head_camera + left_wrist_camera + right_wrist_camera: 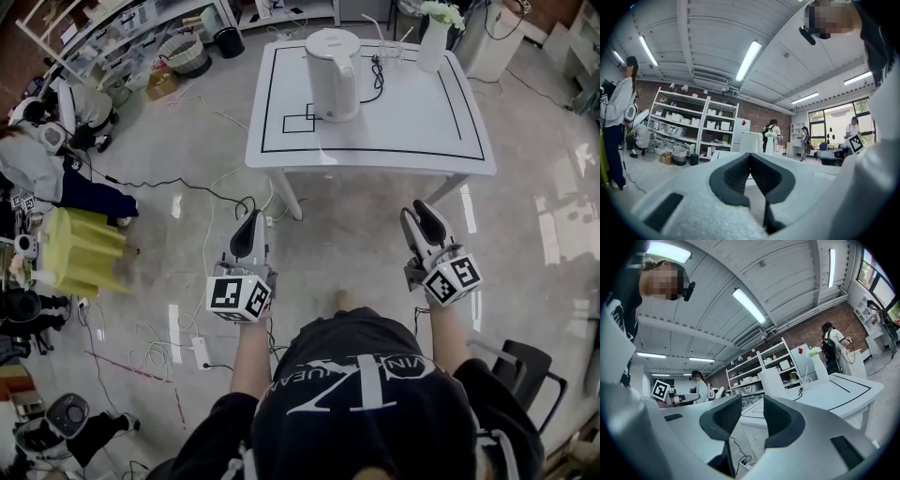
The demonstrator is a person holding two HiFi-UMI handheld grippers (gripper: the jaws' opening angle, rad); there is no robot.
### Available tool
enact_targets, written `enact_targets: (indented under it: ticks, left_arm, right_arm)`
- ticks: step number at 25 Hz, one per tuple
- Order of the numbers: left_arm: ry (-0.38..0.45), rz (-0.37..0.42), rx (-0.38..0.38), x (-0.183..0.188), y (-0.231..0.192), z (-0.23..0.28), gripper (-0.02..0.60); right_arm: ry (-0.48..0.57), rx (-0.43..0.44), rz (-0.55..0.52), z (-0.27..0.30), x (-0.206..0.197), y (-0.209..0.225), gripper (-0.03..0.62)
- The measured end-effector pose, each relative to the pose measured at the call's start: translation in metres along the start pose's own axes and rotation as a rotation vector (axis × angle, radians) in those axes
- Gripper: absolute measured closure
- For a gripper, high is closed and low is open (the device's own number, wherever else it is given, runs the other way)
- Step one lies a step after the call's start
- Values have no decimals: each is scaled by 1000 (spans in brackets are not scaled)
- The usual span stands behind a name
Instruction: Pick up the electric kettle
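- Electric kettle (pixel 333 75) stands upright on the left part of the white table (pixel 375 159), inside the black line drawn round the tabletop and just behind two small black squares marked there.
- It is white all over, tall and slightly tapered, with its lid down and its handle on the side toward the person.
- A black cord (pixel 377 80) lies looped on the table just beside the kettle.
- A white vase (pixel 431 47) at the far right corner of the table holds pale flowers (pixel 442 13).
- On the floor beyond the table's left corner sit a round basket (pixel 173 47) and a black bin (pixel 228 42); what is inside them cannot be made out.
- Left hand-held gripper (pixel 251 217) hangs over the floor, short of the table, its jaw tips pressed together with nothing between them.
- Right hand-held gripper (pixel 417 211) is level with it, also short of the table, its jaws apart and empty.
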State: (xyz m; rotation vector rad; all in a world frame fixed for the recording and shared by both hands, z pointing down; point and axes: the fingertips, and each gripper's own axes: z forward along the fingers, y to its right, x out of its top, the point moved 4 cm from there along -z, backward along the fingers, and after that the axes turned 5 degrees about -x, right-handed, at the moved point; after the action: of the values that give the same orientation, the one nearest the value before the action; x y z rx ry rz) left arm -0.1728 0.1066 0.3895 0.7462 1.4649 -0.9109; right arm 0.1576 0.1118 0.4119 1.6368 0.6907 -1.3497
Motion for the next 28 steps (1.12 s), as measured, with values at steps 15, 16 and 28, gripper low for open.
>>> enact_targets:
  ticks: [15, 16, 28]
  left_arm:
    - [-31, 8, -21, -4, -6, 31, 575]
    - [-33, 6, -21, -4, -8, 34, 575]
    - [-26, -23, -76, -1, -44, 109, 575]
  right_arm:
    - [-10, 17, 27, 27, -3, 18, 464]
    - [-11, 19, 28, 31, -3, 19, 464]
    - [-19, 13, 16, 95, 8, 41, 462]
